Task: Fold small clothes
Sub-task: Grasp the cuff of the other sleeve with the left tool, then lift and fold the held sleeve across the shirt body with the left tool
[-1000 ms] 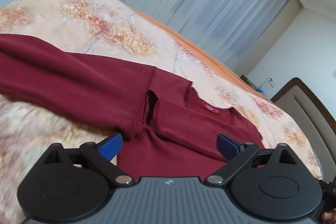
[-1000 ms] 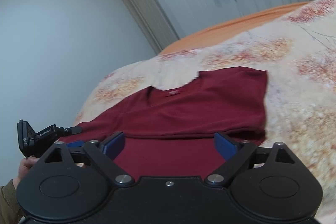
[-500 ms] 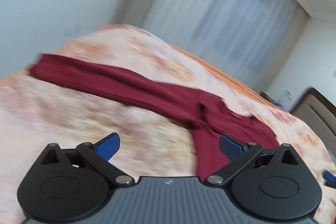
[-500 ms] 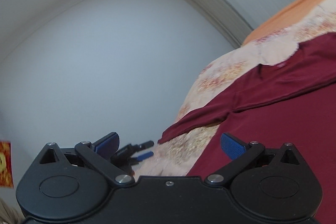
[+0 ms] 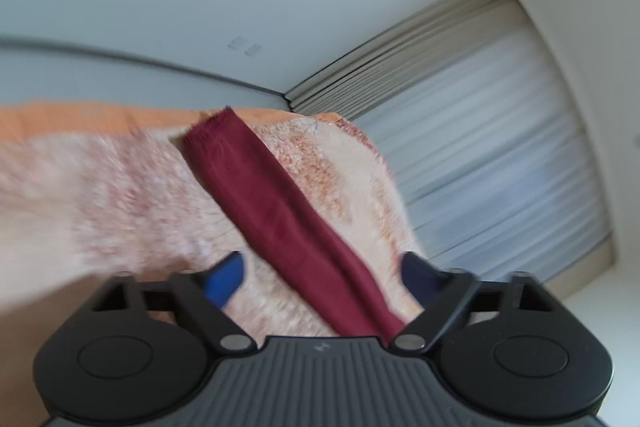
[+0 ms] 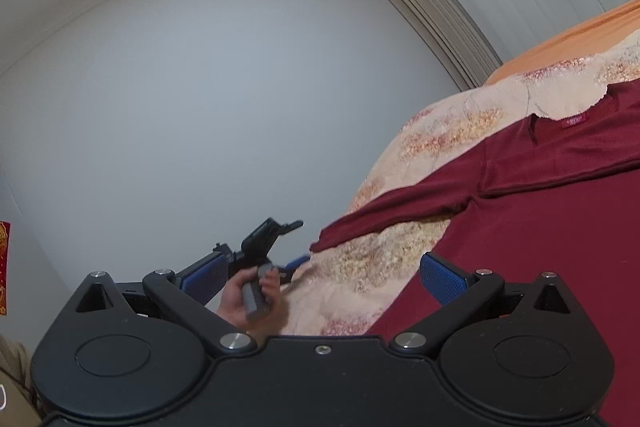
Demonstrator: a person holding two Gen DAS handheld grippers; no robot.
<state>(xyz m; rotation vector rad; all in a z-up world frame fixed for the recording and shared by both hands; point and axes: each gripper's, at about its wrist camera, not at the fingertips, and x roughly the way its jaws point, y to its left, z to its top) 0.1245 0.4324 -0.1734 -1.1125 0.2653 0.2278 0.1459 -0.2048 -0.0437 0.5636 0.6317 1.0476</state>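
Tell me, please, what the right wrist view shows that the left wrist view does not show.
Only the right wrist view shows the shirt's body and collar label, the person's hand holding the left tongs, and the open right tongs. Only the left wrist view shows the sleeve cuff close up, between the left tongs' open pads. Both show the maroon sleeve, floral bedspread and curtains.

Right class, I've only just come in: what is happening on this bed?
A person holding a gripper in each hand is folding a dark red long-sleeved top spread on a floral bedspread. The left gripper has its jaws around the outstretched sleeve; they have just been closing, but the pads are not yet touching the cloth. The right gripper hovers open over the top's edge, holding nothing.
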